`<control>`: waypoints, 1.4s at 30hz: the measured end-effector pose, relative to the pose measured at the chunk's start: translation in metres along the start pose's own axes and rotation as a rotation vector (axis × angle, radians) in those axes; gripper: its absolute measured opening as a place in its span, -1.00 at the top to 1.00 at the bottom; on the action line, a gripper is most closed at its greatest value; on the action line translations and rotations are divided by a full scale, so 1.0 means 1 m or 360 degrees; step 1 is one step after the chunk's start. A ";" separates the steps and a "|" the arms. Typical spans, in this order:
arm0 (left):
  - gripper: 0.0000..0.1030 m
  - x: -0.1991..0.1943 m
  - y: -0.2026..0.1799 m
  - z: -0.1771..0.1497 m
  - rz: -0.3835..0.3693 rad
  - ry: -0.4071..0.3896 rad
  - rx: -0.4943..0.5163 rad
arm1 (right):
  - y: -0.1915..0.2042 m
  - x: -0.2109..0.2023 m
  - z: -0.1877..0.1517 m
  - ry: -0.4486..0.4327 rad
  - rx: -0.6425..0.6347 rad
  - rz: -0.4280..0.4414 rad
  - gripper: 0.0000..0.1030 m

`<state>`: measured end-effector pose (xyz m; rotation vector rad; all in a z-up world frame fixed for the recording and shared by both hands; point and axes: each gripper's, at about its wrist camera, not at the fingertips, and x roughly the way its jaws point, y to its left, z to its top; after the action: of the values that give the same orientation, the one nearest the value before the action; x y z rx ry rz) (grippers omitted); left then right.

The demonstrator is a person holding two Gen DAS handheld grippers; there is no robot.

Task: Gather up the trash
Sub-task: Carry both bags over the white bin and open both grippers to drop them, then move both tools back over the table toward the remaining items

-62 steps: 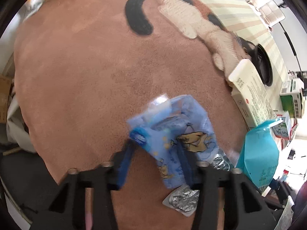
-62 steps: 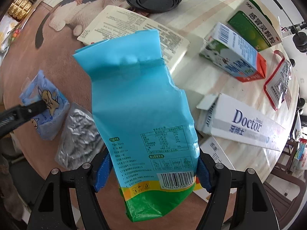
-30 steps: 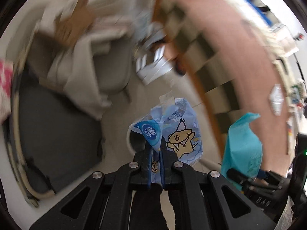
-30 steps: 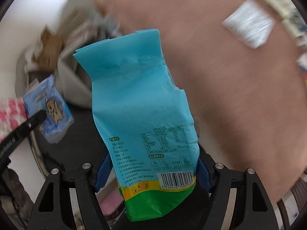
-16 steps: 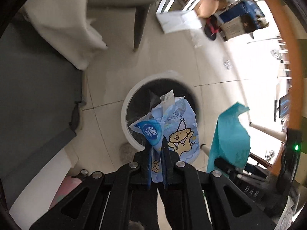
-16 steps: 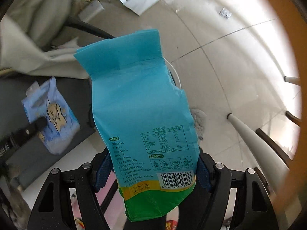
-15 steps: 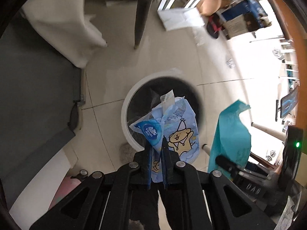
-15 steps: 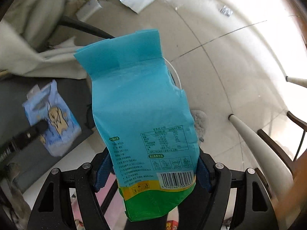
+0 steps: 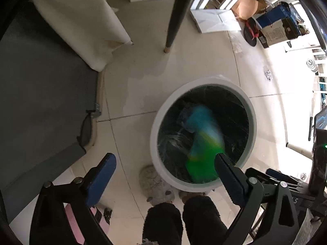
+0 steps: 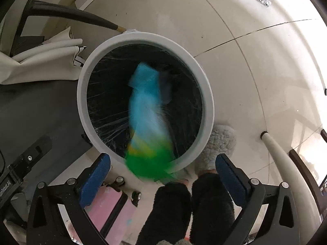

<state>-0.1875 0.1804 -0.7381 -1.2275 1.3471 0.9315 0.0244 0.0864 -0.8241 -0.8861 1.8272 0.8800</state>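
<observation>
One round white trash bin [image 10: 204,85] with a black liner; one blue-and-green snack bag [image 10: 147,118], blurred, over its mouth; two hand-held grippers, the left hand-held gripper [image 9: 165,171] and right hand-held gripper [image 10: 163,169], both spread wide and empty; two fuzzy grey slippers [image 10: 220,145]

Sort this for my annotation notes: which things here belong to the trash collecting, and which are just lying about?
Job:
blurred blue-and-green snack bag dropping into the bin
round white bin with black liner
left gripper, jaws apart
right gripper, jaws apart

Lying about:
brown cardboard boxes
grey fluffy slipper
</observation>
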 end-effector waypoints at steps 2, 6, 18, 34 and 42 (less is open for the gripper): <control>-0.91 -0.010 0.001 -0.004 0.0075 -0.0018 0.0011 | 0.009 -0.011 -0.003 -0.0039 -0.0029 -0.0074 -1.00; -0.91 -0.036 0.003 -0.012 0.0100 -0.0037 0.0010 | 0.028 -0.042 -0.015 -0.0101 -0.0104 -0.0226 -1.00; -0.91 -0.160 -0.011 -0.058 0.0195 -0.0133 0.0030 | 0.056 -0.169 -0.077 -0.0269 -0.0163 -0.0360 -1.00; -0.91 -0.334 -0.051 -0.129 0.0176 -0.0266 0.0145 | 0.078 -0.366 -0.186 -0.0427 -0.0231 -0.0264 -1.00; -0.91 -0.426 -0.081 -0.145 0.0201 -0.0479 0.0220 | 0.057 -0.464 -0.221 -0.0630 -0.0047 0.0017 -1.00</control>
<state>-0.1630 0.0988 -0.2890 -0.8664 1.2347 1.0478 0.0453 0.0254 -0.3114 -0.6637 1.4799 1.0112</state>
